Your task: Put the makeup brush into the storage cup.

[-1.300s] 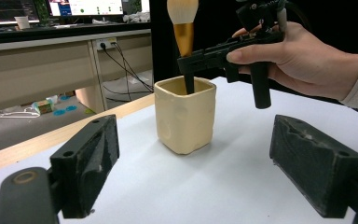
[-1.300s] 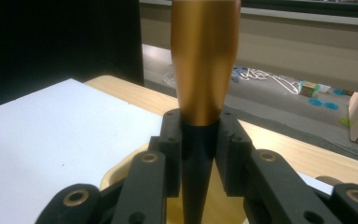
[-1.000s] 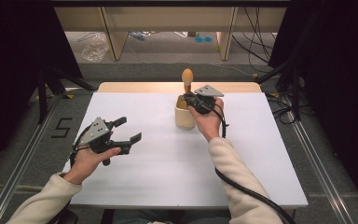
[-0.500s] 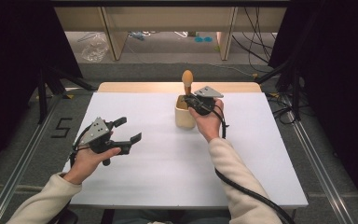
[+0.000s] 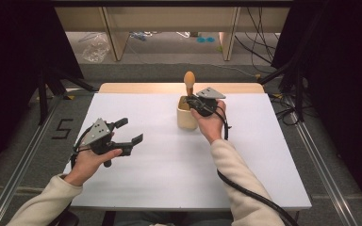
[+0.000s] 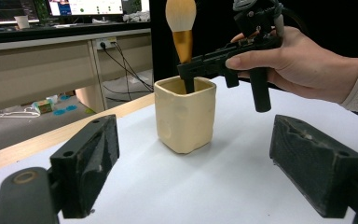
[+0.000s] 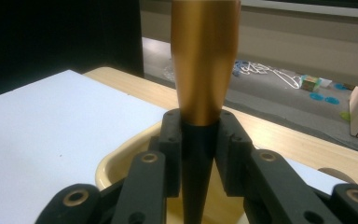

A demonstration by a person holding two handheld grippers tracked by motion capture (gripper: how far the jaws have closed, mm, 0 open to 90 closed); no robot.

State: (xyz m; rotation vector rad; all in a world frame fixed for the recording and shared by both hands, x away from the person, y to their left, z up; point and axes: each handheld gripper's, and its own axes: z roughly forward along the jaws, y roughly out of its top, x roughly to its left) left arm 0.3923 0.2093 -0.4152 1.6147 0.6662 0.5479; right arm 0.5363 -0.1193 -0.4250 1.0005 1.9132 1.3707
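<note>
My right claw [image 5: 192, 100] is clamped on the brush [image 5: 189, 83], and what matters for the coming move is the brush's long axis. It stands upright, bristles up, dark handle end pointing down into the cup [image 5: 187, 115], so I judge the path to be straight up or down along that line, not sideways.

In the right gripper view the two pads [image 7: 171, 140] pinch the black handle just below the gold ferrule of the brush [image 7: 205, 60], with the cup's pale rim [image 7: 121, 161] right beneath them. The left gripper view shows the same from the side: the right claw [image 6: 189, 70] reaches in level over the cup [image 6: 185, 114], and the brush [image 6: 182, 28] rises well above the rim.

The cup sits toward the far edge of the white table [image 5: 169, 179], just left of my right hand. My left claw [image 5: 131, 132] hangs near the left edge, jaws apart and empty, well away from the cup. The right hand is plainly nearer.
</note>
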